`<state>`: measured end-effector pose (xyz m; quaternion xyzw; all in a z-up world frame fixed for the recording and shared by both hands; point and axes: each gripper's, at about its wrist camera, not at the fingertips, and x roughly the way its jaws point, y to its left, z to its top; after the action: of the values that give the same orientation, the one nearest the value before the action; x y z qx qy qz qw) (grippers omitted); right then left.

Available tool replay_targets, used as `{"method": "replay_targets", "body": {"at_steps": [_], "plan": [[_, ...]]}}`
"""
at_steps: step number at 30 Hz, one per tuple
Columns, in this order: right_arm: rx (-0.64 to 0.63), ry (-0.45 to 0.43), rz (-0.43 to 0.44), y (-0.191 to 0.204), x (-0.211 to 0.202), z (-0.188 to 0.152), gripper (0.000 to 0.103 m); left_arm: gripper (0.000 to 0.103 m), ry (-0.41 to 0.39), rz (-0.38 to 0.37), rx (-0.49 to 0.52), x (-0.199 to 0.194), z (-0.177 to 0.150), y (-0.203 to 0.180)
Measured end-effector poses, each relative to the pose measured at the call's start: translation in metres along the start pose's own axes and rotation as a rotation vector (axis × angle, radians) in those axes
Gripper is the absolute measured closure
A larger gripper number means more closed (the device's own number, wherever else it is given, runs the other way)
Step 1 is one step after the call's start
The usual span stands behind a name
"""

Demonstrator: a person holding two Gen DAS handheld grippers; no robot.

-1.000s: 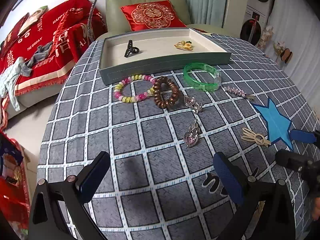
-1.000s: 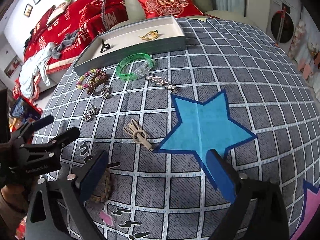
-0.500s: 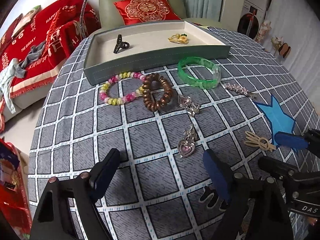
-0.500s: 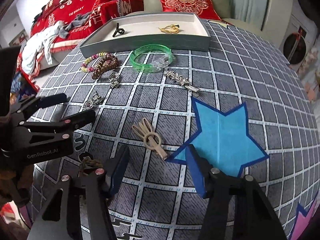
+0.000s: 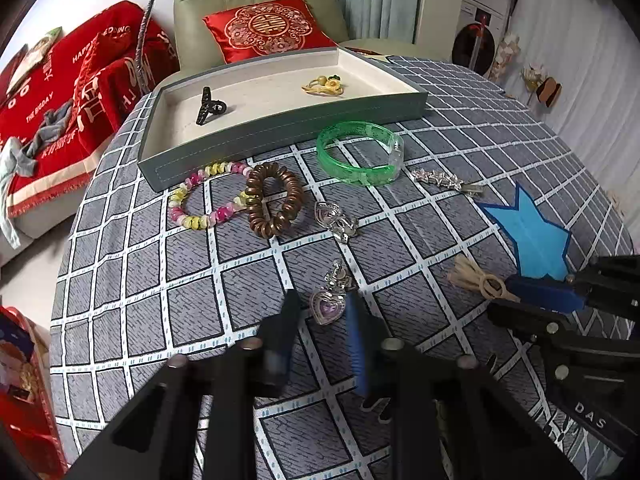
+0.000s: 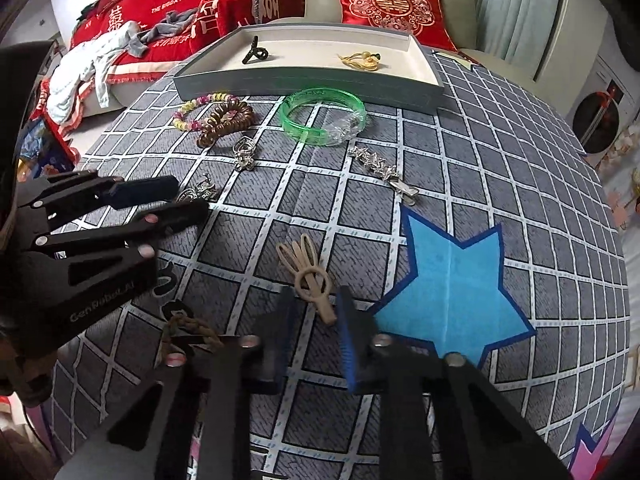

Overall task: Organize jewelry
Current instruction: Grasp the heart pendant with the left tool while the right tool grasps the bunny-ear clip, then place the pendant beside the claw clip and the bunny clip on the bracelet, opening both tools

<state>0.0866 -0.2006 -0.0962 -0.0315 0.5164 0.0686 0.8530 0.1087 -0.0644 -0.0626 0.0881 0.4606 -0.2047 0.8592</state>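
Note:
A grey tray [image 5: 280,124] at the table's far side holds a black claw clip [image 5: 209,105] and a yellow hair tie [image 5: 324,85]. My left gripper [image 5: 320,312] has its jaws narrowed around a purple heart pendant [image 5: 330,300] lying on the cloth, pads not visibly touching it. My right gripper [image 6: 314,312] has its jaws narrowed around the stem of a beige hair clip [image 6: 308,276]. Loose on the cloth lie a bead bracelet [image 5: 204,196], a brown coil tie [image 5: 274,200], a silver heart pendant [image 5: 336,218], a green bangle [image 5: 360,152] and a star clip [image 5: 444,180].
The table has a grey checked cloth with a blue star patch [image 6: 452,276]. A braided brown band [image 6: 188,330] lies beside my right gripper's left finger. A red-covered sofa [image 5: 60,92] and an armchair with a red cushion [image 5: 268,26] stand behind the table.
Both grippers have moved forward and down to the cloth and narrowed their jaws, the left around the purple heart pendant, the right around the beige hair clip.

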Motion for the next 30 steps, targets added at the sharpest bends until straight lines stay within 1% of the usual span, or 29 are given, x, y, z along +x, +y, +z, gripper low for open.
{"method": "replay_targets", "body": {"at_steps": [3,4,7,10,22,30], "plan": [[0.021,-0.004,0.004,-0.002,0.0,0.0,0.089,0.071,0.001,-0.018,-0.03,-0.002,-0.001,0.006],[0.034,-0.006,0.007,-0.004,-0.001,0.0,0.094,0.071,0.0,-0.019,-0.038,-0.002,-0.001,0.008],[0.077,-0.011,0.031,-0.012,-0.003,-0.001,0.094,0.071,0.0,-0.035,-0.067,-0.005,-0.003,0.015],[0.098,-0.021,0.037,-0.017,-0.008,-0.002,0.094,0.071,-0.005,-0.047,-0.083,-0.008,-0.003,0.018],[0.151,-0.06,0.086,-0.03,-0.022,0.003,0.094,0.071,-0.045,-0.054,-0.089,-0.025,-0.002,0.023],[0.195,-0.065,0.128,-0.041,-0.023,0.012,0.094,0.07,-0.071,-0.043,-0.106,-0.032,0.008,0.032]]}}
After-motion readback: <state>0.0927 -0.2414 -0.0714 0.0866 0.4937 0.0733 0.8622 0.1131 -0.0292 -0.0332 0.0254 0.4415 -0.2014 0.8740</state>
